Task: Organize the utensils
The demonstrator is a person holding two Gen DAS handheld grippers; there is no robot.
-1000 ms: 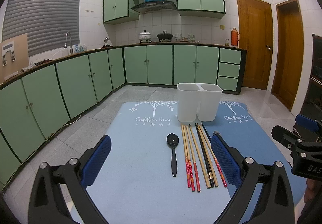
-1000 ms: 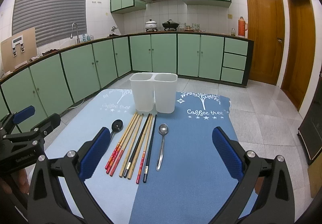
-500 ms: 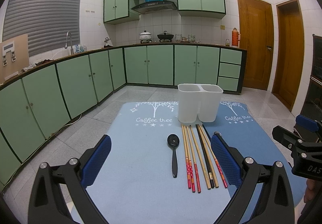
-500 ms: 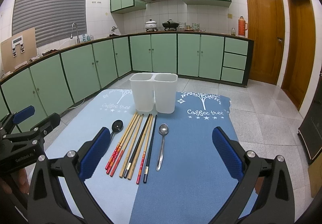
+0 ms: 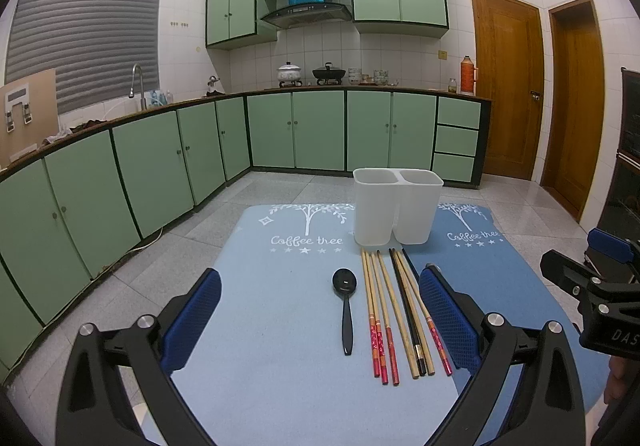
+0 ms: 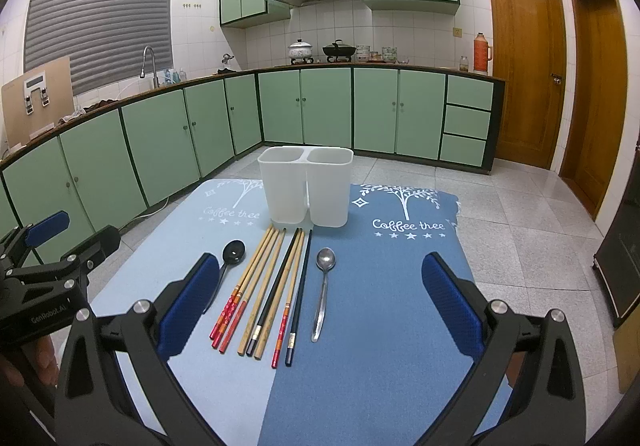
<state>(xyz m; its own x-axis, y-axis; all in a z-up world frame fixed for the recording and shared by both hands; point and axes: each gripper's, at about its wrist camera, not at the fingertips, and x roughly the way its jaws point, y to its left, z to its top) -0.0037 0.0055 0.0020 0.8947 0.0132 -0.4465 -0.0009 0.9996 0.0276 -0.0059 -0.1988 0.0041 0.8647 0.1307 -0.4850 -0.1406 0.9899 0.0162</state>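
Observation:
A white two-compartment utensil holder (image 5: pixel 396 211) (image 6: pixel 306 191) stands upright at the far end of a blue mat (image 5: pixel 280 334) (image 6: pixel 380 318). In front of it lie a black spoon (image 5: pixel 346 306) (image 6: pixel 230 258), several chopsticks side by side (image 5: pixel 396 310) (image 6: pixel 268 290) and a metal spoon (image 6: pixel 323 286). My left gripper (image 5: pixel 320 320) is open and empty above the near mat, short of the black spoon. My right gripper (image 6: pixel 316 312) is open and empty, over the near ends of the chopsticks and metal spoon.
The mat lies on a table above a grey tiled floor. Green cabinets (image 5: pixel 168 169) run along the left and back. Two wooden doors (image 6: pixel 524 69) are at the right. The other gripper shows at each view's edge (image 5: pixel 600 286) (image 6: pixel 44 286).

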